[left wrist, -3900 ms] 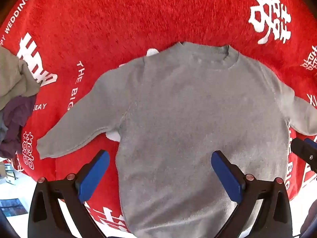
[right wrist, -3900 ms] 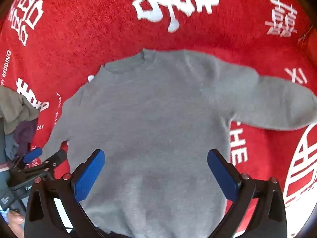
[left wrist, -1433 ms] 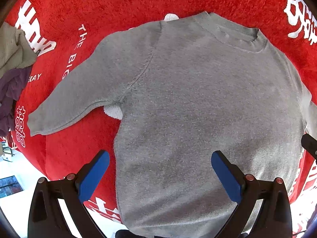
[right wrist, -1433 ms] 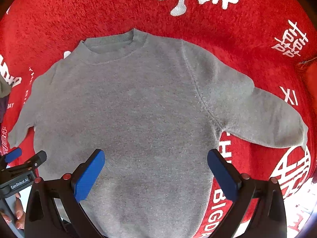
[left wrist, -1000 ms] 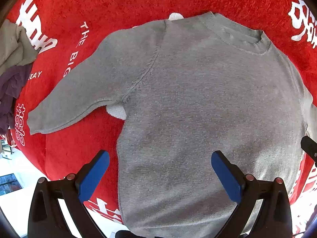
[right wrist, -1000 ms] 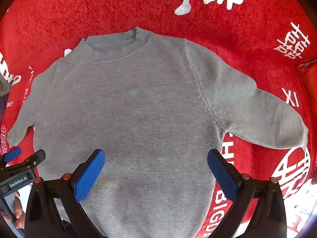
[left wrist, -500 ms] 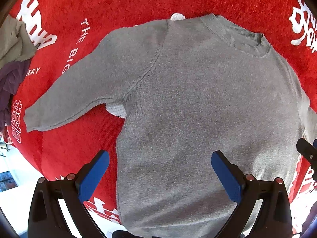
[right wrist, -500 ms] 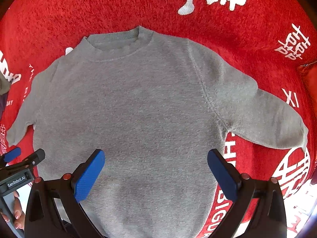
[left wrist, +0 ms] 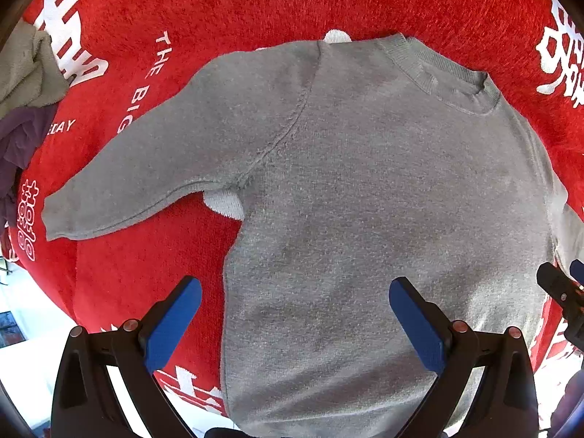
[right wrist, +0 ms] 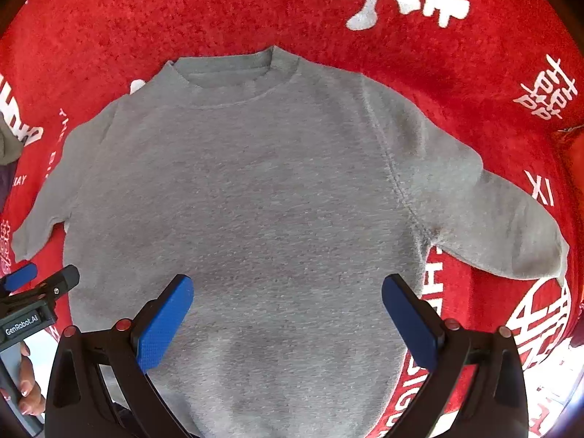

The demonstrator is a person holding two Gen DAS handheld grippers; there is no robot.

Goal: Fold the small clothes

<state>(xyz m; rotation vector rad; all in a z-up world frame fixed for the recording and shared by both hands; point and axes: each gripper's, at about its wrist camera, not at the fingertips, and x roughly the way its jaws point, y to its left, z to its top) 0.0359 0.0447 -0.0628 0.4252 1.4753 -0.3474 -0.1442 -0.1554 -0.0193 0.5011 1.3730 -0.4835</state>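
Covering the surface: a red plush cloth (left wrist: 328,0) with white lettering lay under everything, filling both views.
Sweater: a small grey sweater (left wrist: 383,189) lay flat on the red cloth, collar toward the top of the frame, both sleeves spread out; it filled the middle of both views.
Handling: it looked soft, light and limp, likely to sag and drag on the plush; a cuff (left wrist: 54,219) or the hem seemed the sensible place to pinch.
Left gripper (left wrist: 294,323): jaws wide apart, holding nothing, above the sweater's lower left side.
Right gripper (right wrist: 286,319): jaws wide apart too, empty, over the lower body.
Pile: crumpled clothes (left wrist: 25,84) sat at the left edge.
Containers: none showed.
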